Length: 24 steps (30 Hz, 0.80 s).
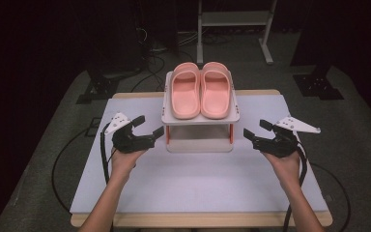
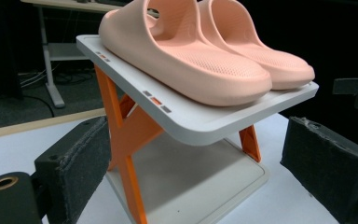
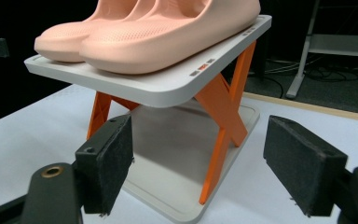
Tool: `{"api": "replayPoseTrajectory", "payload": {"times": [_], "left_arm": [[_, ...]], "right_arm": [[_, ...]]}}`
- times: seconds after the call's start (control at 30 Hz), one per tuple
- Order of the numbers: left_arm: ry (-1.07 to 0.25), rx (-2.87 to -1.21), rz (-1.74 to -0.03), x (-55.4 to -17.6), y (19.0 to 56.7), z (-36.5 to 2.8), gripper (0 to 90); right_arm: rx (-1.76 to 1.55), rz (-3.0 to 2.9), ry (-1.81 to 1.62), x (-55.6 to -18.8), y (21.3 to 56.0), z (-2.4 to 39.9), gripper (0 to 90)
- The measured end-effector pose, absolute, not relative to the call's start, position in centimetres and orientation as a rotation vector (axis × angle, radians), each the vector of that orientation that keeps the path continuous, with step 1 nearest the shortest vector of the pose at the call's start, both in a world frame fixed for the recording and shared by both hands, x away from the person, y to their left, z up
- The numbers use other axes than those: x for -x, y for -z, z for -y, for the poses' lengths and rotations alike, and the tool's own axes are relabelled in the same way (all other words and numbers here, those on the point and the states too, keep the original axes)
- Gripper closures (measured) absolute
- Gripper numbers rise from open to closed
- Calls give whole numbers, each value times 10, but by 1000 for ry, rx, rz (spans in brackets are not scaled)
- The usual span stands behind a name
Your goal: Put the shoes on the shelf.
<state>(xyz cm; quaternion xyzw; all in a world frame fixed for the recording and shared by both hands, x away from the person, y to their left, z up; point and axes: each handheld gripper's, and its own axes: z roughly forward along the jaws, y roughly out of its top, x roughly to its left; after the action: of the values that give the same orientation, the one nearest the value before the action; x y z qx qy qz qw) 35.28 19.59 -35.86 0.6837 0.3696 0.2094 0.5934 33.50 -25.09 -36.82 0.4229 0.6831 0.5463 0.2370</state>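
A pair of pink slippers (image 1: 200, 90) lies side by side on the top shelf of a small white rack (image 1: 199, 119) with orange cross legs (image 2: 127, 140), at the far middle of the table. My left gripper (image 1: 149, 128) stands open just left of the rack, jaws pointing at it, nothing between them. On the rack's right side my right gripper (image 1: 254, 129) is open too and holds nothing. The slippers (image 2: 205, 56) and the rack's top shelf (image 2: 200, 122) loom close in the left gripper view; the right gripper view shows the slippers (image 3: 144, 32) and rack (image 3: 168, 86) from the other side.
The rack's lower shelf (image 3: 168, 154) is bare. A white mat (image 1: 193, 179) covers the wooden table. Behind the table stand a metal frame (image 1: 234, 24) and black stands with cables on the grey floor.
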Motion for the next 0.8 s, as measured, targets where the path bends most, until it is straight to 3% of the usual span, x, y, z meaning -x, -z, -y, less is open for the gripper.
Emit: {"api": "replayPoseTrajectory", "payload": {"times": [0.8], "left_arm": [[-483, -1593, -883, -340, 380, -206, 78]], "right_arm": [[-1210, -1872, -1486, -320, 392, 267, 232]]}}
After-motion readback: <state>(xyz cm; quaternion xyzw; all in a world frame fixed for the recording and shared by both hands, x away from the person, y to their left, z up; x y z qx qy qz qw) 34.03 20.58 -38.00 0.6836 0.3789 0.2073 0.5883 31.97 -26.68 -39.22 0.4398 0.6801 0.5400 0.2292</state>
